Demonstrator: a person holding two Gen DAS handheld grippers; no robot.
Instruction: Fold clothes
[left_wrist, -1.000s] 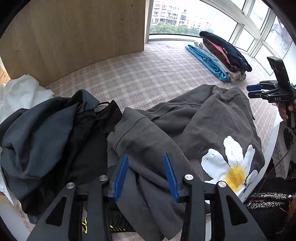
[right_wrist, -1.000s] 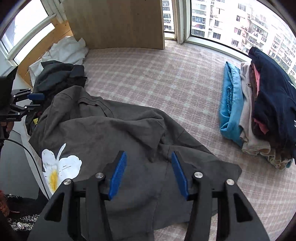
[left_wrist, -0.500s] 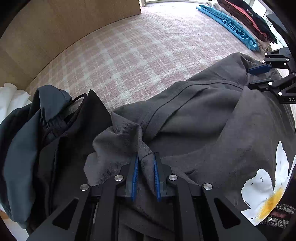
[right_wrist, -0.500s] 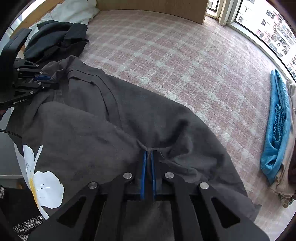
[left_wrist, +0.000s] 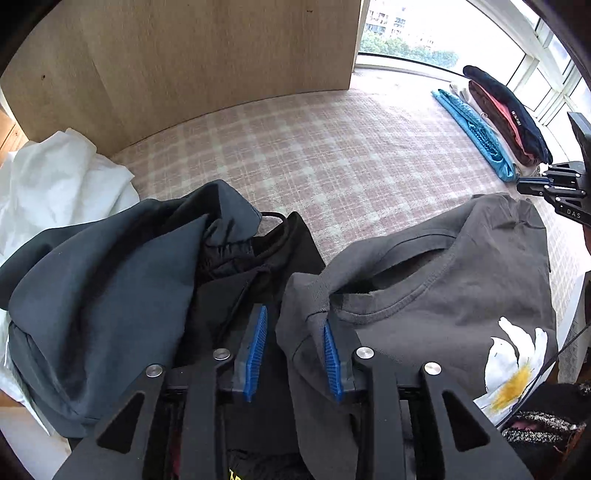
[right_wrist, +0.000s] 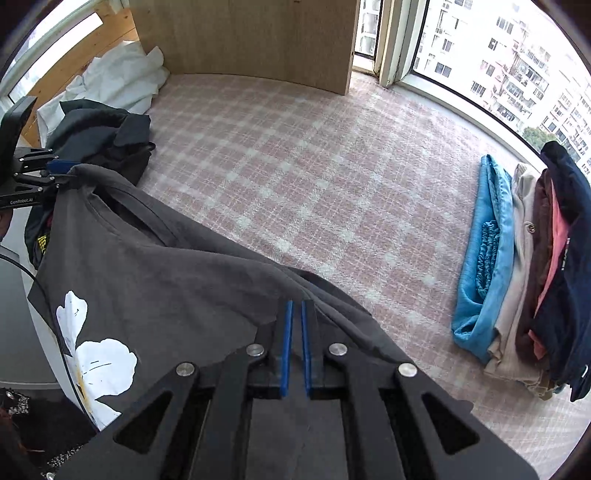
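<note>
The grey T-shirt (left_wrist: 450, 295) with the white and yellow daisy print (left_wrist: 513, 365) hangs stretched between the two tools, raised above the near edge of the pink plaid surface (left_wrist: 332, 158).

The right tool (right_wrist: 294, 343) is clenched on the shirt: its blue pads (right_wrist: 286, 347) sit almost together with a fold of the grey cloth pinched between them near one shoulder. From the left wrist view the same tool appears at the far right, gripping the far shoulder of the shirt.

The left tool (left_wrist: 295, 354) shows a clear gap between its blue pads (left_wrist: 256, 350) in its own view. The grey cloth drapes over the right-hand pad by the collar, while the left-hand pad stands free over dark clothing. Whether the cloth is truly gripped there cannot be told from this view; in the right wrist view the shirt's other shoulder meets this tool's tip (right_wrist: 55, 171), so it seems to hang from it.

To the left of the shirt lies a heap of dark garments (left_wrist: 110, 288), a slate-blue one on top of black ones, with crumpled white fabric (left_wrist: 55, 184) behind it against a wooden panel (left_wrist: 184, 55). On the far side of the surface, by the window (right_wrist: 498, 55), rests a row of folded clothes (right_wrist: 524, 266): bright blue, beige, brown, pink and navy.
</note>
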